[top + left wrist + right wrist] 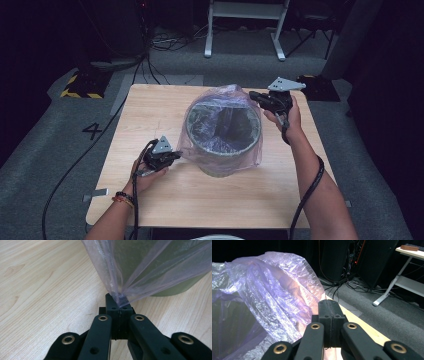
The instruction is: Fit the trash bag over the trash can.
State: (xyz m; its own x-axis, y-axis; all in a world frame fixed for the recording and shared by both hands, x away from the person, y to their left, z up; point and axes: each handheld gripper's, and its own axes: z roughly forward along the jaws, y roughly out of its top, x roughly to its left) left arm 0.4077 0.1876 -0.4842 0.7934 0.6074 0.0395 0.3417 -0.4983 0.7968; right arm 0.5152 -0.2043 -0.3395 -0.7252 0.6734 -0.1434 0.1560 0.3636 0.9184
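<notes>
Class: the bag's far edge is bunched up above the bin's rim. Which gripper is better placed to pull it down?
Right gripper: shut, empty, beside the bag. Left gripper already pinches the near edge.

Left gripper (176, 155): black body, grey three-cornered plate on top with small holes. Black cable (75, 165) trails from it toward 7 o'clock, off the table to the floor. Left wrist carries a bead bracelet (123, 198), dark beads beside red-orange ones.

Right gripper (253, 95): same black body, grey plate with small holes. Thick black cable (311, 185) runs along the forearm toward 6 o'clock.

Gripper views: matte black jaws, flat link bars with brass-ringed pivot holes, small dark screw holes on the pad blocks. Forearms bare, no sleeves.
</notes>
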